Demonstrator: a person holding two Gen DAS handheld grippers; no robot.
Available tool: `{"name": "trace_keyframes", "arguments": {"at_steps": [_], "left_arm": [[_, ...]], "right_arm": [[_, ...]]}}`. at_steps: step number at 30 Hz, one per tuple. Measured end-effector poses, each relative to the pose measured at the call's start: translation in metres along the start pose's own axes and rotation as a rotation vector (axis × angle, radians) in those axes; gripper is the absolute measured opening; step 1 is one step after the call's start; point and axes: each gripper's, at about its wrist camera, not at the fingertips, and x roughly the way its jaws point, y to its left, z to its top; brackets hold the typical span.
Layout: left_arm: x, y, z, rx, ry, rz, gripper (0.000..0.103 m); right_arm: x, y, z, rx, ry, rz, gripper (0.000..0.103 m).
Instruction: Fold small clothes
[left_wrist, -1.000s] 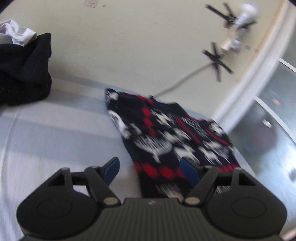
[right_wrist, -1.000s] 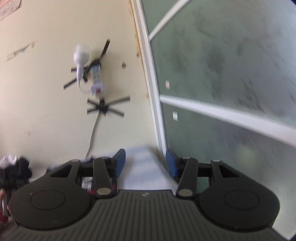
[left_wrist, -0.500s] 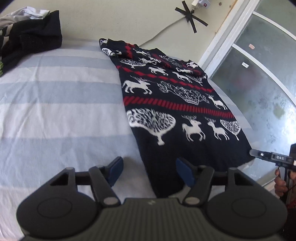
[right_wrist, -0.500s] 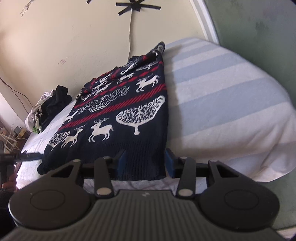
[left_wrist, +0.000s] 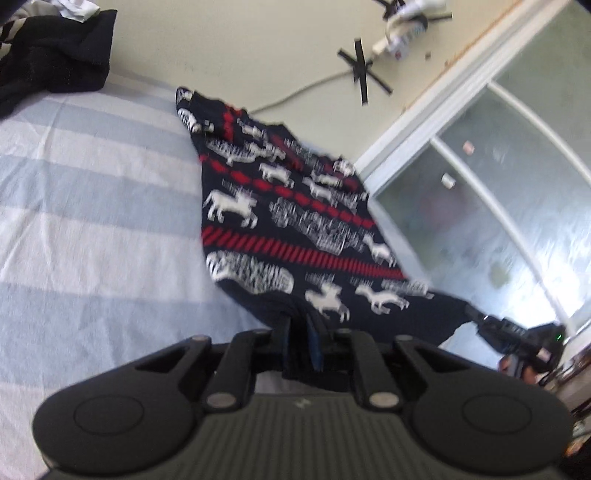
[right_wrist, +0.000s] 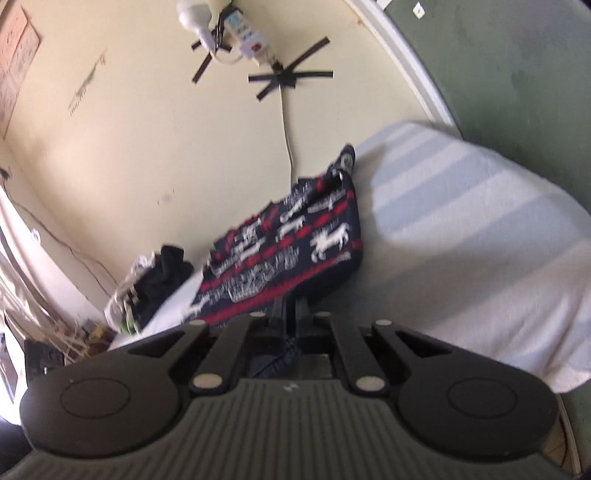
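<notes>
A dark navy knitted sweater with white reindeer, white trees and red stripes (left_wrist: 295, 236) lies lengthwise across a bed covered in a pale blue-and-white striped sheet (left_wrist: 85, 206), filling the middle of the left wrist view and running from the lower centre up toward the cream wall (left_wrist: 229, 44). Its far end reaches the wall edge of the bed, while its near hem is drawn up off the sheet into both tools.

The left gripper (left_wrist: 300, 341), at the bottom centre of its frame, is closing its jaws on the near left corner of the hem; dark knit is bunched between the blue pads, so it reads as clenched on the fabric. The right gripper (right_wrist: 291, 314), at lower centre of its own view, is pinched tight on the opposite hem corner, with a loose dark thread hanging below the jaws. In the left wrist view that tool (left_wrist: 517, 338) shows at the lower right edge, holding the stretched corner.

Gripping the two bottom corners likely serves to keep the hem taut and level, so the lower half can be carried over the upper half in one clean fold.

A heap of dark and white clothes (left_wrist: 51, 51) sits in the upper left corner of the bed, well apart from the sweater, probably waiting its turn. A frosted glass door (left_wrist: 498, 192) fills the right side.
</notes>
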Motion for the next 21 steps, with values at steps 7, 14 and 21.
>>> {"name": "trace_keyframes", "arguments": {"at_steps": [7,14,21], "left_arm": [[0.027,0.015,0.082,-0.076,-0.11,0.04,0.01],[0.088,0.049,0.123,-0.196,-0.16,0.257,0.05],[0.09,0.054,0.092,-0.116,-0.099,0.185,0.06]], "right_arm": [[0.05,0.001,0.07,-0.024,-0.073,0.011,0.007],[0.142,-0.008,0.126,-0.06,-0.141,-0.252,0.055],[0.128,-0.03,0.082,-0.085,-0.033,-0.246,0.055]]}}
